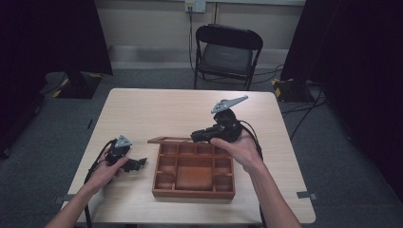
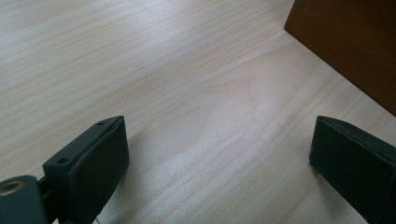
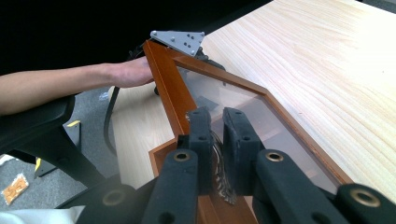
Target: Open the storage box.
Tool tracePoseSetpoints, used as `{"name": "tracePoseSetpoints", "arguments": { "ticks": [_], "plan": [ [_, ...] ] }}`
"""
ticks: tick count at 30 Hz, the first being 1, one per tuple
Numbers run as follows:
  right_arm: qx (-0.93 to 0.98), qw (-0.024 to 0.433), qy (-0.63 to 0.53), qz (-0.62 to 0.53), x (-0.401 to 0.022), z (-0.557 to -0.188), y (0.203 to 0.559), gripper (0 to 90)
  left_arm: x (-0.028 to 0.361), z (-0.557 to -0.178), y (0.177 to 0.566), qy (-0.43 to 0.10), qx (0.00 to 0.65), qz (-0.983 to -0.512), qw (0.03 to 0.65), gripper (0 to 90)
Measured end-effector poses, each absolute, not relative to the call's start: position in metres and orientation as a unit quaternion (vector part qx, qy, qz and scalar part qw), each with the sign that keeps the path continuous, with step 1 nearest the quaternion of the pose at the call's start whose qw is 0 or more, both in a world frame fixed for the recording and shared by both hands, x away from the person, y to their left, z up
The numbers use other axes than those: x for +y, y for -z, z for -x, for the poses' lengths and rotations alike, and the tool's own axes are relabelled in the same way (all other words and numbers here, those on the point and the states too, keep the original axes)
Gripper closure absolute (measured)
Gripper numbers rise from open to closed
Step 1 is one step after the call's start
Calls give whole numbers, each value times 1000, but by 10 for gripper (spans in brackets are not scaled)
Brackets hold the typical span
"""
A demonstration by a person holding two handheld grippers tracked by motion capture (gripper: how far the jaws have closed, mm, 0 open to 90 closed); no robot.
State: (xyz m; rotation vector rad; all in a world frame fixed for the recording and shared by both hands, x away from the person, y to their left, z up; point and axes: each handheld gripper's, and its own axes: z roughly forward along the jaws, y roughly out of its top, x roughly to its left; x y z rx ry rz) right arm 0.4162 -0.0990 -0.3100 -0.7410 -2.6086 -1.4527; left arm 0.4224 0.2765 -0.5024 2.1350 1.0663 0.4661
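A wooden box point(image 1: 194, 189) with several open compartments sits on the table's near middle. Its glass-paned lid point(image 1: 167, 140) is raised over the box's far left edge and looks thin, seen edge-on. My right gripper point(image 1: 195, 137) is shut on the lid's wooden frame. In the right gripper view the frame point(image 3: 169, 91) runs up and away from my right gripper point(image 3: 218, 125), whose jaws clamp its edge. My left gripper point(image 1: 139, 163) rests low on the table, left of the box, open and empty. In the left gripper view, my left gripper point(image 2: 219, 154) has bare tabletop between its jaws and the box wall point(image 2: 350, 42) at upper right.
The light wood table point(image 1: 190, 109) has bare surface behind and to both sides of the box. A black folding chair point(image 1: 225, 52) stands beyond the far edge. Dark curtains hang left and right. Cables trail from both grippers off the near edge.
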Motion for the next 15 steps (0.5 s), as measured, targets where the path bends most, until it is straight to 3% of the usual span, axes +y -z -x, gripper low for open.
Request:
{"name": "tracePoseSetpoints", "arguments": {
  "ticks": [15],
  "plan": [
    [-842, 41, 479, 244, -101, -421, 310, 828, 277, -422, 502, -180, 411, -823, 347, 42]
  ]
}}
